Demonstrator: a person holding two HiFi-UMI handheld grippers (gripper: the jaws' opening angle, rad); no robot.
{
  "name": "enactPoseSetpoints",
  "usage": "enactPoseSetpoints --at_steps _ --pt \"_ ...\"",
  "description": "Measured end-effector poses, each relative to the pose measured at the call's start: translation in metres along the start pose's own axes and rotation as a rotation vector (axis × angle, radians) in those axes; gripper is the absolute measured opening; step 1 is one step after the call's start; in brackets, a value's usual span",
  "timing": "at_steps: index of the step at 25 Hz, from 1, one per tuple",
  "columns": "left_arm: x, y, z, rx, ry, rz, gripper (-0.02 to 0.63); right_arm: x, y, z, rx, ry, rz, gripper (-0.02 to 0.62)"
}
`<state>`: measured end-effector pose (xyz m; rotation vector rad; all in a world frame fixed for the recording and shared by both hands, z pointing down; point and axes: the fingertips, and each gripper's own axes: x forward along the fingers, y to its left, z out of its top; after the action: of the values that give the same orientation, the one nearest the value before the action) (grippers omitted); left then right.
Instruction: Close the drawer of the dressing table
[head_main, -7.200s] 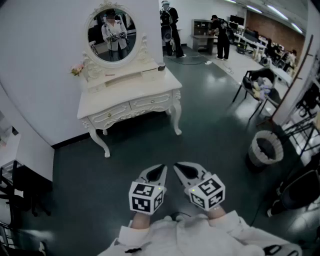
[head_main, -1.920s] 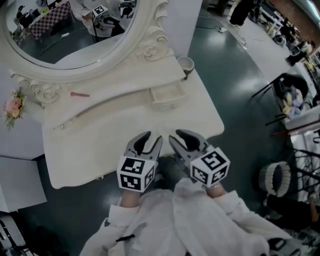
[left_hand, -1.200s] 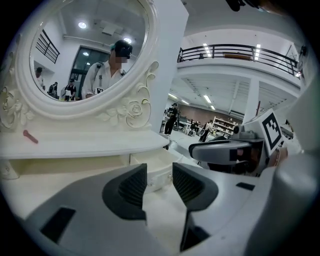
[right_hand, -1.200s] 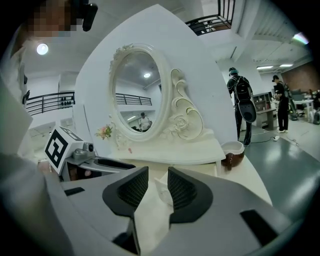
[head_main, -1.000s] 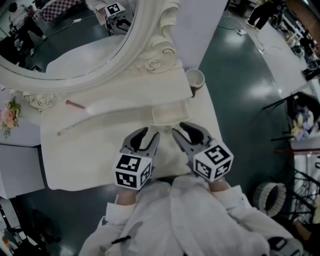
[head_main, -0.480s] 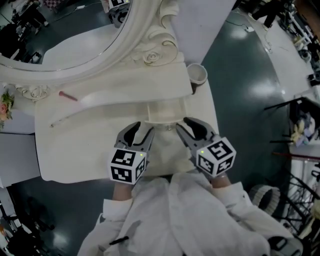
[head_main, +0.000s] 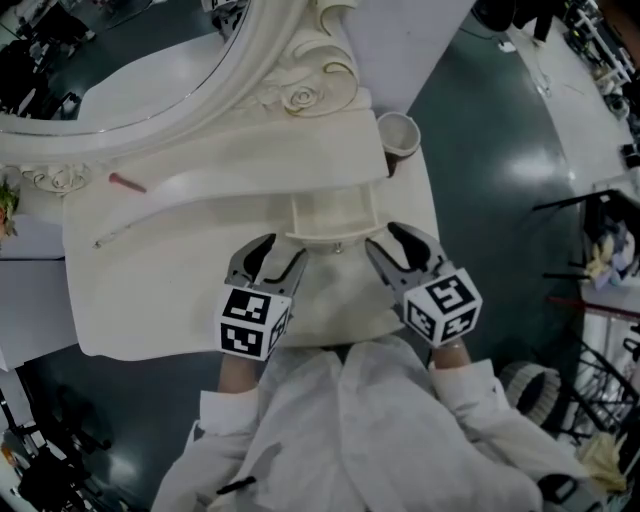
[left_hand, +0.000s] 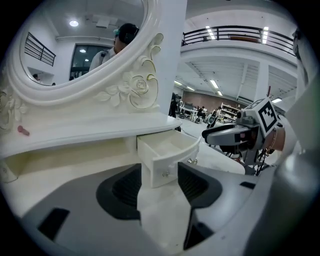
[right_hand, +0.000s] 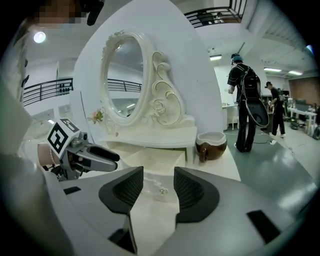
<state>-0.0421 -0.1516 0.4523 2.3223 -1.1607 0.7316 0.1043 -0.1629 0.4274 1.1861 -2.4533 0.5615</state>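
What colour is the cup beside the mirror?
The cup is brown outside, whitish at the rim and inside; clearest in the right gripper view.

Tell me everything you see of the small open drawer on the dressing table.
The drawer is a small, shallow white box, painted wood by its look, with a curved front that carries two small metal knobs. It stands pulled out from under the raised shelf below the mirror, level, just above the tabletop, and looks empty. The left gripper and right gripper, whose jaws have just been opening, sit at either end of its front. No pad presses on it.
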Motion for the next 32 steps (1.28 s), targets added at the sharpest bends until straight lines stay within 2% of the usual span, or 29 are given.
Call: enactPoseSetpoints --at_steps 7,14,21,27,32 --pt "0.013 -0.001 -0.003 0.018 0.02 -0.013 0.209 0.008 -0.018 -0.023 -0.062 0.086 -0.033 0.198" --pt "0.021 0.001 -0.009 0.043 0.035 -0.014 0.21 0.019 -0.017 -0.037 -0.123 0.158 -0.005 0.21" --pt "0.029 -0.001 -0.016 0.069 0.067 -0.025 0.209 0.027 -0.004 -0.036 -0.171 0.167 0.049 0.209" --pt "0.033 0.0 -0.019 0.088 0.09 -0.028 0.209 0.032 -0.003 -0.033 -0.196 0.162 0.045 0.209" --pt "0.032 0.002 -0.015 0.08 0.074 -0.031 0.207 0.034 -0.004 -0.032 -0.204 0.152 0.043 0.209"
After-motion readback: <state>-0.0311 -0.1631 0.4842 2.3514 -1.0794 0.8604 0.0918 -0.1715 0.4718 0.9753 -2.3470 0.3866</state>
